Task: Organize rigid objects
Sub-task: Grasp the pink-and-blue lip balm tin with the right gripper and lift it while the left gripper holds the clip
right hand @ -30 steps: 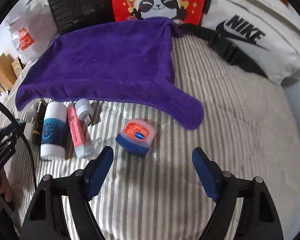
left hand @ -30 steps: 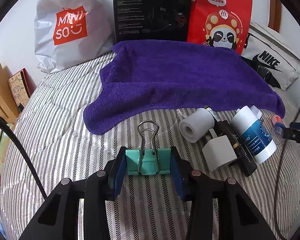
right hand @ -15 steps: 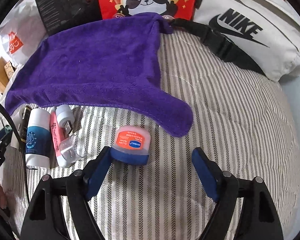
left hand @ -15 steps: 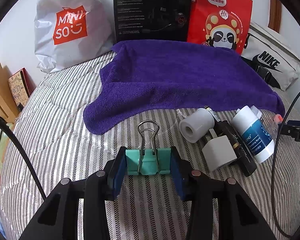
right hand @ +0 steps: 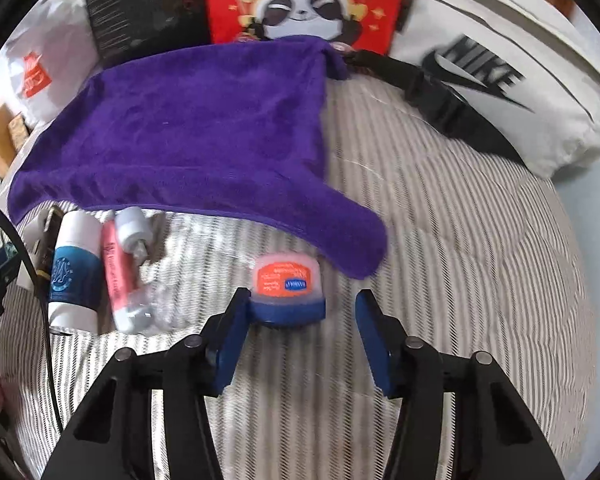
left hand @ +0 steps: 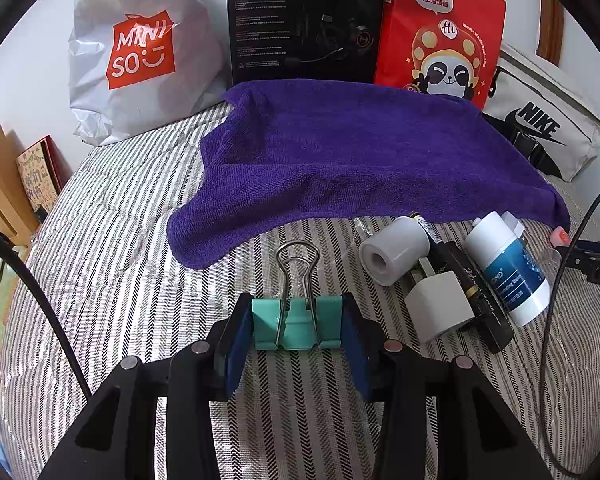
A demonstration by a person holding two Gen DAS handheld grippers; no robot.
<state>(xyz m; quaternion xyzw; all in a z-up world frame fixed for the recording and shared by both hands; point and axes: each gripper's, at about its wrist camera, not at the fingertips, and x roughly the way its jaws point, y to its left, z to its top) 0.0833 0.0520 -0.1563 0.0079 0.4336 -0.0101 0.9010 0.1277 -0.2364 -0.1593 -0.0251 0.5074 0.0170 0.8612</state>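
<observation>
My left gripper (left hand: 296,326) is shut on a teal binder clip (left hand: 297,322), low over the striped bedcover. To its right lie a white roll (left hand: 394,254), a grey-white block (left hand: 440,306), a black pen box (left hand: 476,296) and a white-and-blue bottle (left hand: 508,264). My right gripper (right hand: 300,312) is open around a small blue jar with an orange lid (right hand: 287,290); the jar touches the left pad, the right pad stands apart. Left of it lie a pink tube (right hand: 118,272), a small white bottle (right hand: 132,228) and the white-and-blue bottle (right hand: 76,272).
A purple towel (left hand: 360,160) is spread over the back of the bed. Behind it stand a Miniso bag (left hand: 140,52), a black box (left hand: 304,20), a red panda bag (left hand: 440,32) and a white Nike bag (left hand: 540,128). Cables hang at both sides.
My right gripper has moved forward so the blue jar now sits between its open jaws. The left gripper and its clip have not moved.
</observation>
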